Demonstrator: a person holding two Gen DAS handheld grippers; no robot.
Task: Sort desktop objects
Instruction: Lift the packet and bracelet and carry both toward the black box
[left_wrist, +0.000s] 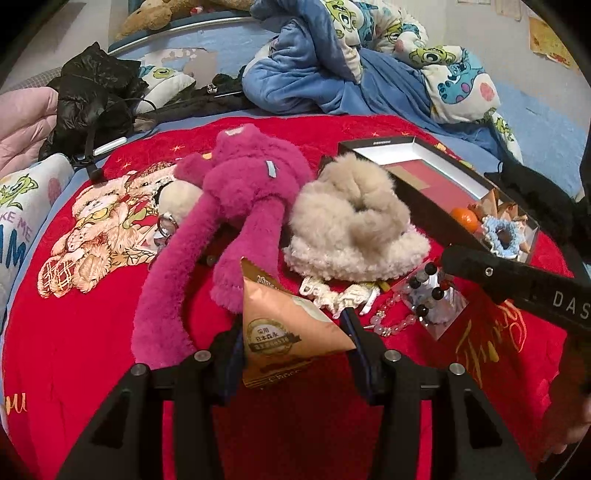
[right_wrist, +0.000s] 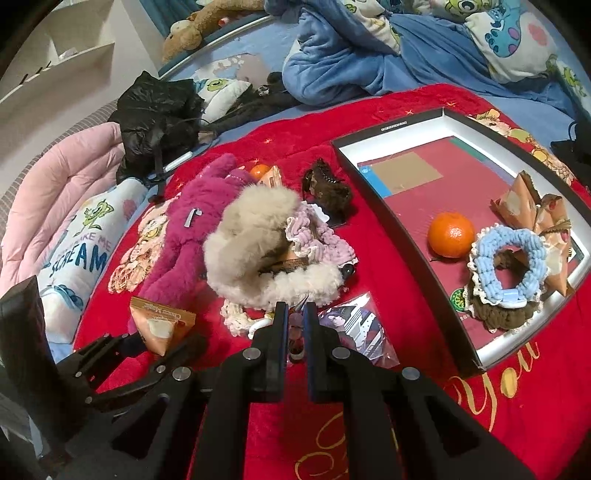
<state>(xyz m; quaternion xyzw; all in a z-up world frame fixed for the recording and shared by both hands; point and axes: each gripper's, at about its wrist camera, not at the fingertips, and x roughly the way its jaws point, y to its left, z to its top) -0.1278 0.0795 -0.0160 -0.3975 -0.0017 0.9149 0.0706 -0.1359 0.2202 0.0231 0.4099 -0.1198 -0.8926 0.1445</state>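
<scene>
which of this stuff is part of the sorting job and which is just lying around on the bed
Part of the job:
left tool, shut on the snack packet
box holding an orange and blue scrunchie
magenta plush
bead bracelet

Just lying about:
black jacket
blue blanket
pink quilt
</scene>
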